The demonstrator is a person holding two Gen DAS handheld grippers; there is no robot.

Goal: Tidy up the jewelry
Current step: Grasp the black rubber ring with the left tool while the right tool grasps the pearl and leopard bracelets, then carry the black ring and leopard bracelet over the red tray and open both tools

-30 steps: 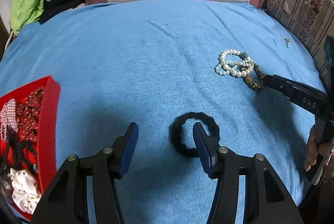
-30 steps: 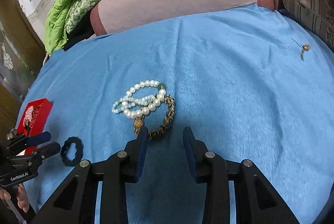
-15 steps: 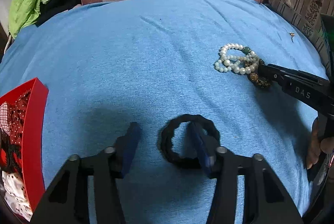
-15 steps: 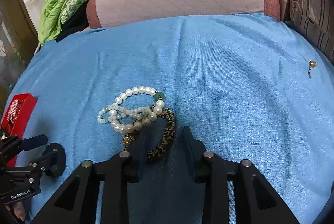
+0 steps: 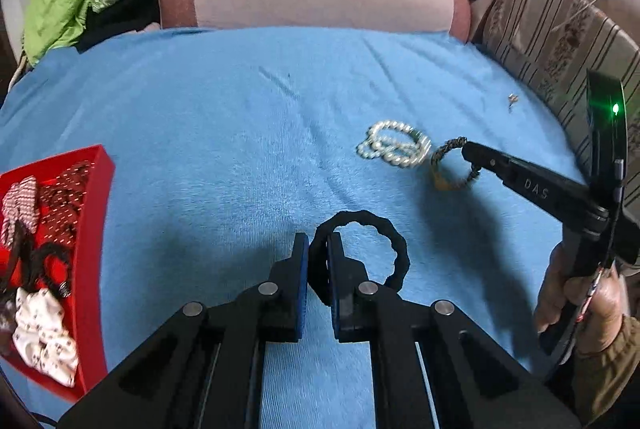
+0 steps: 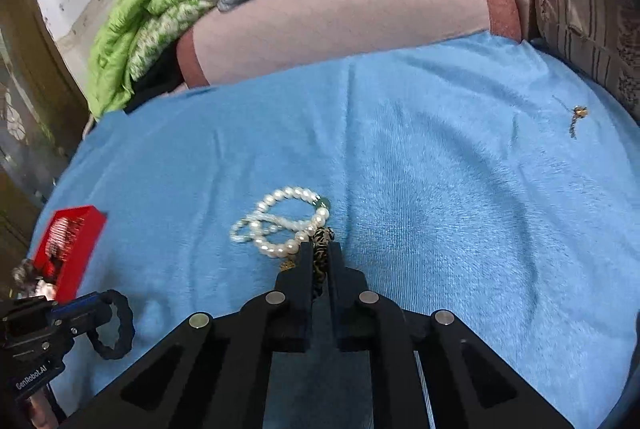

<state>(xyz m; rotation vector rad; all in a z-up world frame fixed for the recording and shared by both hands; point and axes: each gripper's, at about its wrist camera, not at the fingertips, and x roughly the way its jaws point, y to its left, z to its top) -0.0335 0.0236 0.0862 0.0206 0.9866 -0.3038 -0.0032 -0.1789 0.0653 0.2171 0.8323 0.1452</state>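
Note:
My left gripper [image 5: 318, 249] is shut on the left side of a black wavy ring bracelet [image 5: 394, 249] and holds it just above the blue cloth [image 5: 200, 117]. In the right wrist view the same ring [image 6: 120, 325] hangs from the left gripper [image 6: 96, 309]. My right gripper [image 6: 320, 253] is shut on a leopard-pattern bracelet [image 6: 322, 237] that touches a heap of white pearl bracelets [image 6: 280, 225]. In the left wrist view the leopard bracelet [image 5: 448, 149] is lifted at the right gripper's tip [image 5: 468, 153], beside the pearls [image 5: 394, 147].
A red tray [image 5: 90, 229] with hair ties and scrunchies sits at the left edge of the cloth; it also shows in the right wrist view [image 6: 76, 249]. A small gold earring [image 6: 578, 113] lies far right. Pillows and green bedding lie behind.
Both grippers have closed: the left on the black ring, the right on the leopard bracelet. The leopard bracelet has been pulled a little away from the pearls and raised.

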